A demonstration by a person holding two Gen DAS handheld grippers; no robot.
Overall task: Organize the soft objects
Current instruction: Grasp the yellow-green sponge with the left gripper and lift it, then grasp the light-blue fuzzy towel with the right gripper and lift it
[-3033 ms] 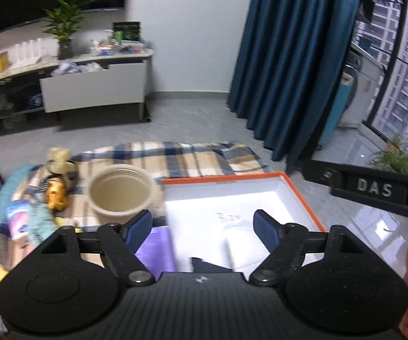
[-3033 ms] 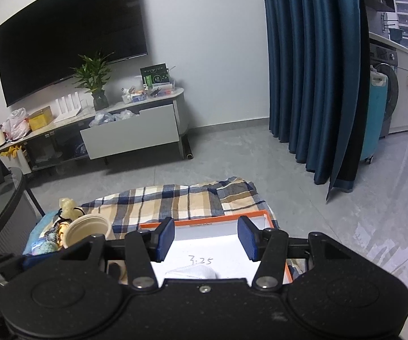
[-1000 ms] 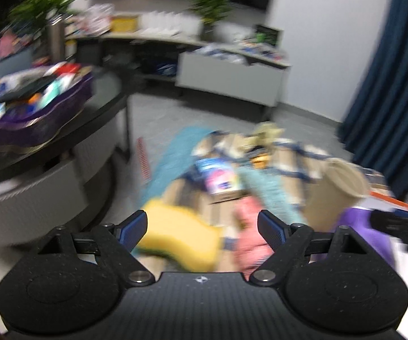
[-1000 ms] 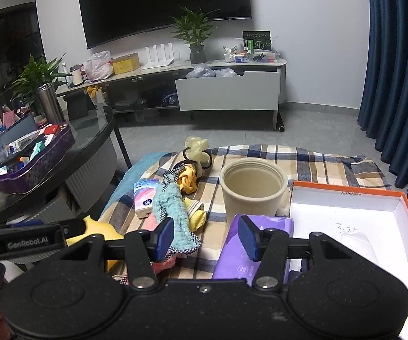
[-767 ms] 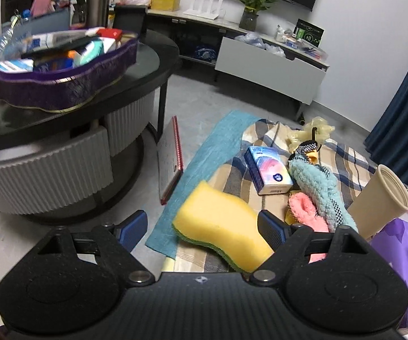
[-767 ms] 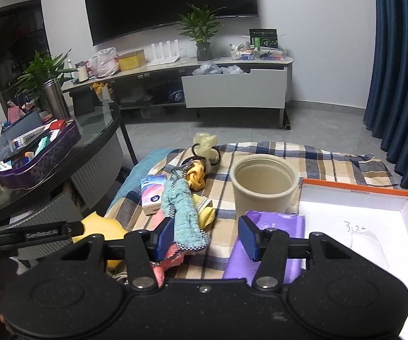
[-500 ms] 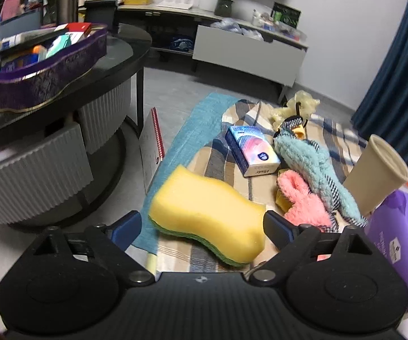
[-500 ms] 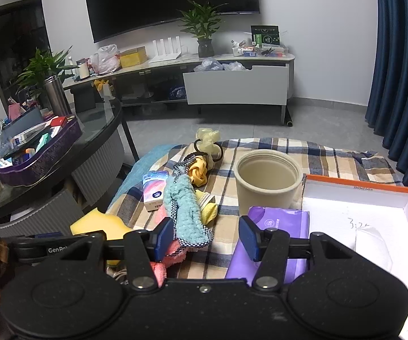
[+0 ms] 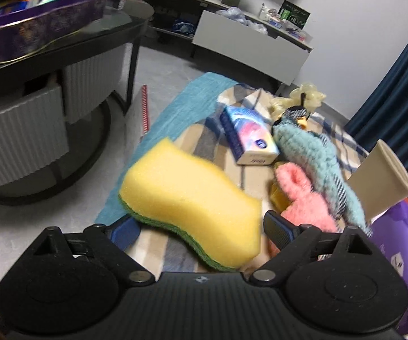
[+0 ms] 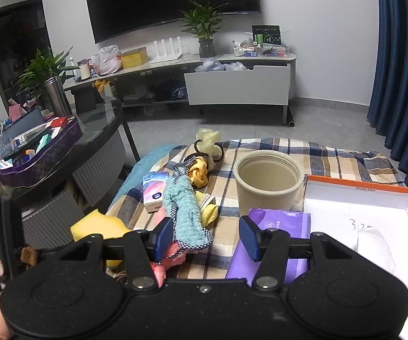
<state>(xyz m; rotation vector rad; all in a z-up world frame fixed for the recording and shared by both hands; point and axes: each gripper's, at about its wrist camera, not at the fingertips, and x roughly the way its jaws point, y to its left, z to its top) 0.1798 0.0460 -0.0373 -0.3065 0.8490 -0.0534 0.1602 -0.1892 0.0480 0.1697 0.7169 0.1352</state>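
Yellow sponge [image 9: 192, 198] now between spread left tongs [image 9: 201, 228], closer than before; right tongs [image 10: 206, 238] spread, empty.

A: Our left wrist view sits low and close, facing the yellow sponge [image 9: 189, 198] between its fingers.

B: Our right looks from higher, farther back; we share that sponge [image 10: 99, 226].

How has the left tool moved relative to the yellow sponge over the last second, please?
Yes: the left tool has closed in on the yellow sponge, which now sits between its open fingers; the tissue pack behind stays put on the blanket.
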